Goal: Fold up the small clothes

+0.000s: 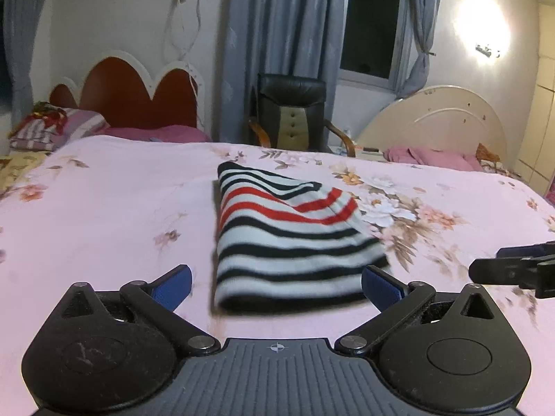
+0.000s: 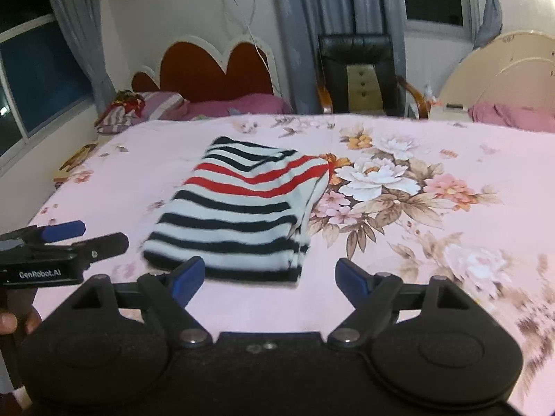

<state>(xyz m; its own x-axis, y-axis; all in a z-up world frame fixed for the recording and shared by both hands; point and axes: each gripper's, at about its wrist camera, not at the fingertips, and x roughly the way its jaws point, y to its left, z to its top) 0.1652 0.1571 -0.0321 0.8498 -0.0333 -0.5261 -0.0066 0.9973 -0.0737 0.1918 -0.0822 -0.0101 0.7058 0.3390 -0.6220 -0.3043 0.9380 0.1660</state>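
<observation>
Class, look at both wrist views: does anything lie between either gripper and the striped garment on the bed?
Nothing visible does. The striped garment lies folded on the floral bedsheet, with only bare sheet between it and the open left gripper. The right gripper, also open, has the same unobstructed approach.

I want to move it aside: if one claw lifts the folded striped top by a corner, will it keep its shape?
Probably not. The striped top looks like soft knit, its layers lying loose at the right edge, so it would likely droop and unfold. It looks light; pushed, it may bunch on the floral sheet.
</observation>
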